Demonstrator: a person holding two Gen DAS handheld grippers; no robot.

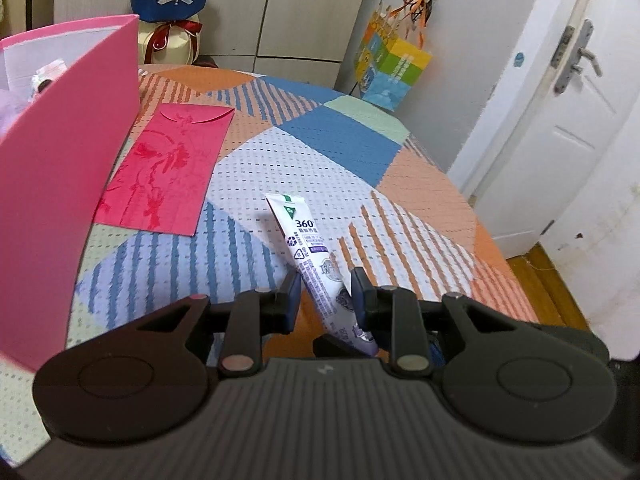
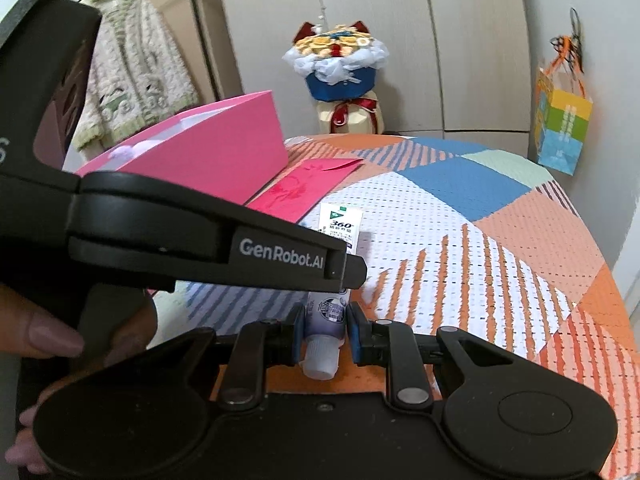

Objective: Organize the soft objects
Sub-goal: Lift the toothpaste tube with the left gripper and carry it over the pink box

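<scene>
Right claw narrowly pinching the tube (cap end); left claw spread loosely around it

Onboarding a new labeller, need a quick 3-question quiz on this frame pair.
1. True or false: the red envelope lies inside the pink box.
2. Which part of the tube sits between the right tongs? A) cap end B) crimped end C) neither
3. Fill in: the large number printed on the tube is ___.

Key: 1 false, it lies flat on the tablecloth beside the box. 2 A. 3 360.
</scene>
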